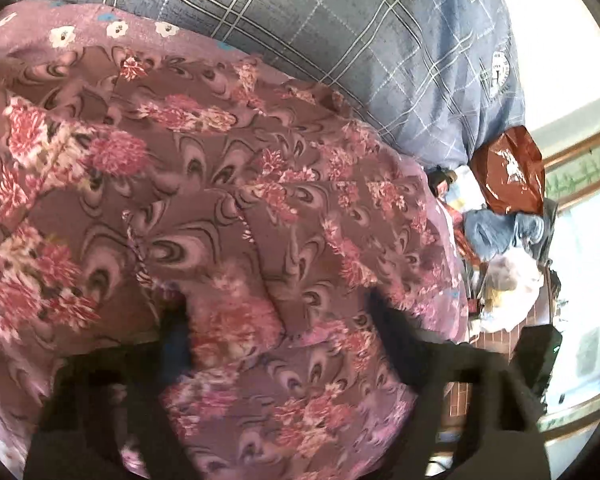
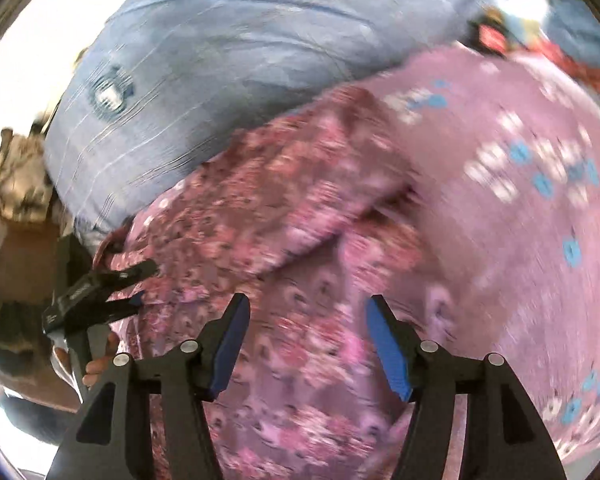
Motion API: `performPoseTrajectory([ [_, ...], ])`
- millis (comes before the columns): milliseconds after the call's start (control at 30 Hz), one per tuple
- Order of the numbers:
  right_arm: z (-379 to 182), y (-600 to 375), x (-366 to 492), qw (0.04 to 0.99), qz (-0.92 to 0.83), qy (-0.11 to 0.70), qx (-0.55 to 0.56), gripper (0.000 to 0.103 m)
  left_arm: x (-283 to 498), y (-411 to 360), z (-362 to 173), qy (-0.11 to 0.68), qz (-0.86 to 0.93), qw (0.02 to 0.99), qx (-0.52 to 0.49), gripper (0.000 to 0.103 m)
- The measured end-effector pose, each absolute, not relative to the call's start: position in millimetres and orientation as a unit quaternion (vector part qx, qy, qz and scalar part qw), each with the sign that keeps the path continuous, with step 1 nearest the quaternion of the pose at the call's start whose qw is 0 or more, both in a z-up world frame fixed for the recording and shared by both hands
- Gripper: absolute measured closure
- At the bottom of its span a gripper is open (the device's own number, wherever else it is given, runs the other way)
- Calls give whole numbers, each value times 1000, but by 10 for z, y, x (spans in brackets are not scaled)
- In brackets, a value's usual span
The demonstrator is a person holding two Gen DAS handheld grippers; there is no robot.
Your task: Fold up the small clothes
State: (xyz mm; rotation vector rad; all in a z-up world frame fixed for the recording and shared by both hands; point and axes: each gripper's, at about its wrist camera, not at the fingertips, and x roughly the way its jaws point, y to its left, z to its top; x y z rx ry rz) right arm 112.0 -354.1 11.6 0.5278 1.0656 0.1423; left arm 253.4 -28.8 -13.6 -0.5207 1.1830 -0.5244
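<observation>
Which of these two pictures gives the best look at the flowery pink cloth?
The left wrist view: there the flowery pink cloth is sharp, its red blossoms and swirl pattern plain. In the right wrist view the same cloth is smeared by motion blur, showing only pink and red blotches between the open right gripper fingers.

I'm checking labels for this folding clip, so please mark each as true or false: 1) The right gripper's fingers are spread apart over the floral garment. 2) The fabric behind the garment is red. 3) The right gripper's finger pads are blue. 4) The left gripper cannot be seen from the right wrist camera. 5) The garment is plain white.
1) True: the right gripper is open above the floral garment.
2) False: it is blue-grey checked fabric.
3) True: the pads are blue.
4) False: the left gripper shows at the garment's left edge.
5) False: the garment is mauve with pink flowers.
</observation>
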Motion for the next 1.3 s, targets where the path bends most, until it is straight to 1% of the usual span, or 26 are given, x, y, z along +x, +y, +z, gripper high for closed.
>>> performPoseTrajectory([
  [33, 100, -3604, 1105, 824, 66, 501, 257, 40, 2544, -313, -129, 549, -235, 768, -230, 92],
  [67, 56, -3687, 1102, 820, 65, 498, 275, 40, 2561, -318, -125, 553, -226, 770, -223, 100],
  [267, 14, -3902, 1165, 820, 87, 450, 342, 40, 2564, 11, 108, 528, -147, 809, -215, 100],
  [333, -37, -3948, 1215, 815, 93, 439, 367, 40, 2550, 110, 175, 519, -113, 824, -198, 100],
  [433, -218, -4026, 1343, 786, 109, 423, 438, 40, 2547, 218, 172, 523, -98, 821, -204, 100],
  [533, -419, -4007, 1509, 757, 126, 421, 484, 37, 2553, 245, 112, 535, -87, 816, -203, 100],
  [567, -478, -3993, 1561, 749, 129, 423, 493, 36, 2553, 256, 91, 537, -84, 814, -204, 100],
  [633, -547, -3972, 1662, 749, 115, 426, 494, 38, 2552, 255, 87, 539, -81, 812, -208, 100],
  [667, -519, -3985, 1683, 762, 102, 413, 489, 37, 2538, 247, 89, 541, -79, 811, -209, 100],
  [700, -497, -4006, 1690, 769, 92, 402, 488, 39, 2529, 227, 99, 541, -77, 811, -209, 100],
  [733, -499, -4052, 1706, 767, 88, 392, 501, 54, 2516, 216, 111, 540, -76, 813, -206, 100],
  [767, -516, -4081, 1720, 760, 95, 387, 514, 95, 2506, 201, 123, 539, -74, 814, -202, 100],
  [833, -479, -4155, 1707, 758, 100, 379, 521, 99, 2481, 171, 129, 537, -78, 816, -201, 99],
  [900, -297, -4213, 1581, 788, 99, 348, 498, 99, 2469, 128, 83, 541, -73, 815, -194, 99],
  [967, -205, -4237, 1462, 816, 85, 337, 462, 99, 2481, 76, -19, 550, -62, 815, -174, 98],
  [1033, -310, -4250, 1442, 820, 66, 363, 437, 99, 2502, 5, -202, 569, -48, 807, -151, 97],
  [1067, -455, -4257, 1456, 816, 46, 393, 421, 99, 2481, -7, -197, 561, -46, 814, -145, 96],
  [1100, -577, -4267, 1451, 809, 40, 411, 419, 102, 2449, -13, -150, 555, -44, 820, -134, 96],
  [1133, -661, -4286, 1419, 799, 52, 411, 435, 101, 2424, -7, -116, 555, -44, 821, -129, 96],
  [1200, -580, -4304, 1349, 796, 50, 409, 443, 91, 2363, 63, -35, 554, -47, 821, -131, 96],
  [1233, -533, -4316, 1316, 797, 50, 408, 443, 91, 2315, 140, 38, 550, -49, 822, -136, 96],
  [1300, -310, -4330, 1217, 815, 43, 398, 419, 90, 2231, 277, 185, 532, -55, 830, -159, 92],
])
